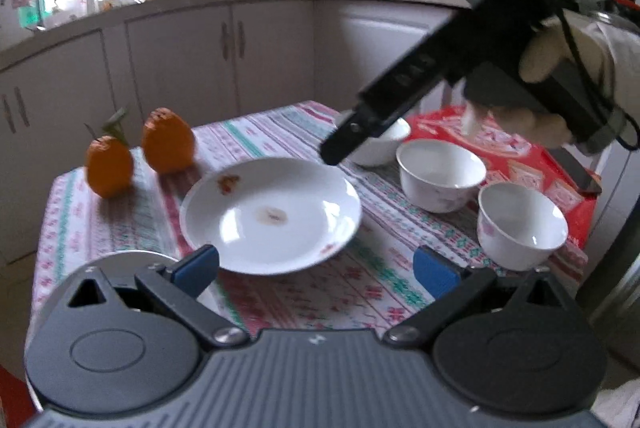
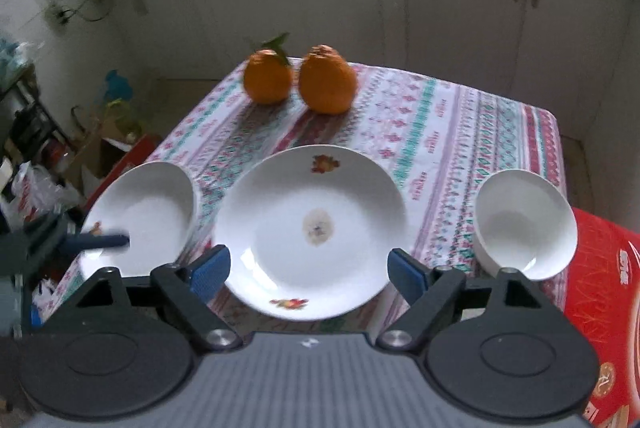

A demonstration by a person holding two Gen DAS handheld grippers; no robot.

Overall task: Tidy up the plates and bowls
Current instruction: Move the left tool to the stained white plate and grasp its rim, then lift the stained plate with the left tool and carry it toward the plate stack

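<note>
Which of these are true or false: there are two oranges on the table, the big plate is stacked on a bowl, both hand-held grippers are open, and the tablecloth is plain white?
1. Two oranges stand on the table. True.
2. The big plate is stacked on a bowl. False: it lies straight on the tablecloth, apart from the bowl.
3. Both the left hand-held gripper and the right hand-held gripper are open. True, neither holds anything.
4. The tablecloth is plain white. False: it is patterned in red and green bands.
</note>
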